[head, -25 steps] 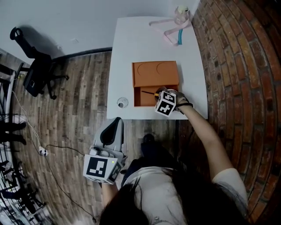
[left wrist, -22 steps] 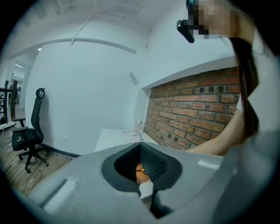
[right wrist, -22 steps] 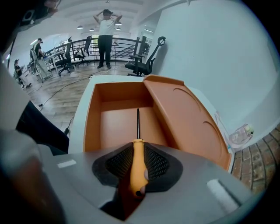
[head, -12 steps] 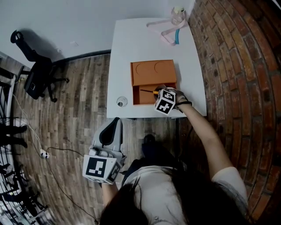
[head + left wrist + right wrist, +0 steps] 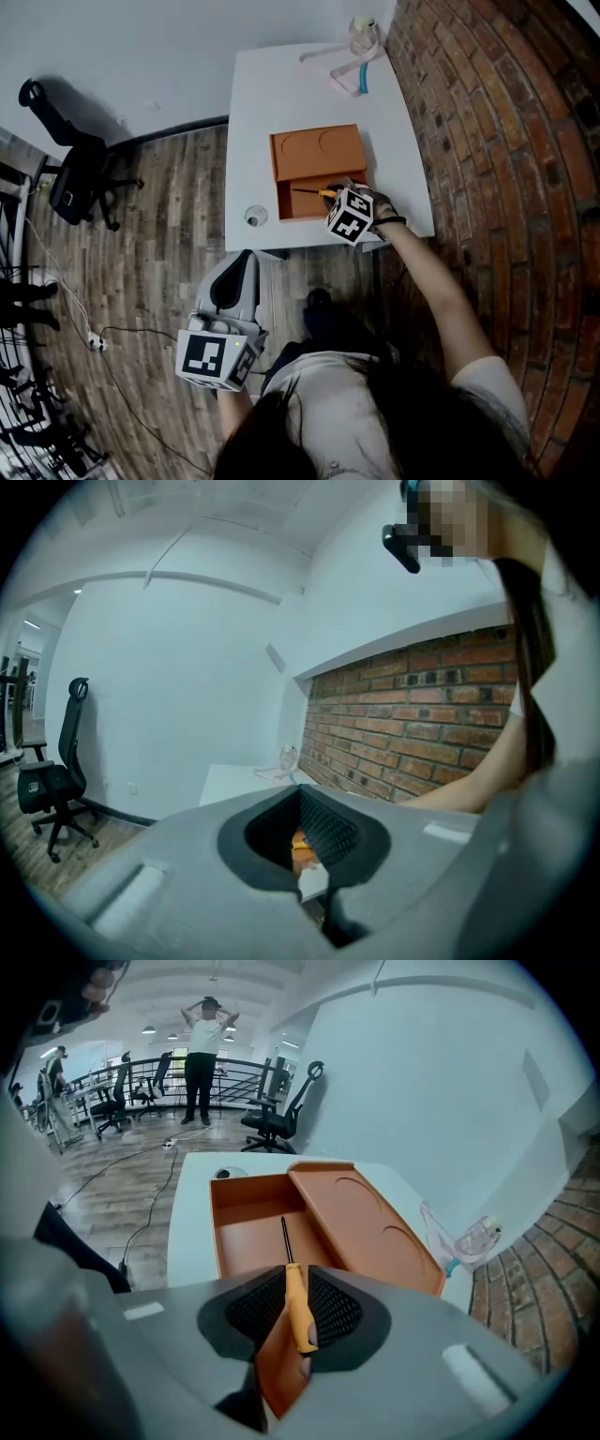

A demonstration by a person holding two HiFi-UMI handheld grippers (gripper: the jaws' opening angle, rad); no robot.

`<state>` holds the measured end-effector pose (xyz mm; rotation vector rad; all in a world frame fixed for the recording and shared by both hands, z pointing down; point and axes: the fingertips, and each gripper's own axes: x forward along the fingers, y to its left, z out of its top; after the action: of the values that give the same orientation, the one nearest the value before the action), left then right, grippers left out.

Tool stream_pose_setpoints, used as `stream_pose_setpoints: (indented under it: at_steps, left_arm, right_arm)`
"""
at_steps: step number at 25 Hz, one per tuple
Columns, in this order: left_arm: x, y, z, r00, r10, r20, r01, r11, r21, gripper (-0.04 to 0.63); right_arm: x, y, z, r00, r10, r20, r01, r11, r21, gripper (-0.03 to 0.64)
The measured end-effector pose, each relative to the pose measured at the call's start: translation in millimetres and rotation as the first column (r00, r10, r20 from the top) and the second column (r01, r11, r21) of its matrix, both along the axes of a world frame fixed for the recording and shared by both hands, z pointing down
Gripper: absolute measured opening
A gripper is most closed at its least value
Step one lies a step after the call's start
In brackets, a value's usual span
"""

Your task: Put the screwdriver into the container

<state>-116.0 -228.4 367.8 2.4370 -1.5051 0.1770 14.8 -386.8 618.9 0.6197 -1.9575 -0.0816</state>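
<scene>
An orange container (image 5: 317,152) stands on the white table (image 5: 253,112), with its open compartment (image 5: 305,203) toward me and a lidded part with two round dents behind. My right gripper (image 5: 336,198) is shut on the yellow handle of the screwdriver (image 5: 317,192). The dark shaft (image 5: 284,1238) points out over the open compartment (image 5: 253,1237), and the handle (image 5: 298,1305) sits between the mesh pads of the right gripper (image 5: 292,1309). My left gripper (image 5: 247,265) hangs below the table's front edge over the wooden floor, jaws together and holding nothing; the left gripper (image 5: 302,844) faces the table.
A pink hanger (image 5: 339,66) and a glass jar (image 5: 362,34) lie at the table's far end. A small round object (image 5: 255,217) sits near the front left corner. A brick wall (image 5: 487,141) runs along the right. An office chair (image 5: 70,173) stands to the left.
The head camera has shifted a little. The right gripper still holds the screwdriver over the open compartment, hardly moved. The left gripper has stayed where it was.
</scene>
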Motion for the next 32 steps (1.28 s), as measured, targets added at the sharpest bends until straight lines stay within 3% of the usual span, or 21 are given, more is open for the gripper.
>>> stream_pose_setpoints:
  at_steps: [14, 32]
  left_arm:
    - [1, 29, -20, 0.999, 0.052, 0.000, -0.051, 0.997, 0.066, 0.000]
    - [15, 95, -37, 0.994, 0.111, -0.005, -0.110, 0.986, 0.129, 0.000]
  right_arm:
    - [15, 36, -51, 0.973, 0.179, 0.146, -0.192, 0.978, 0.076, 0.061]
    - [8, 129, -123, 0.932, 0.204, 0.300, -0.272, 0.940, 0.205, 0.032]
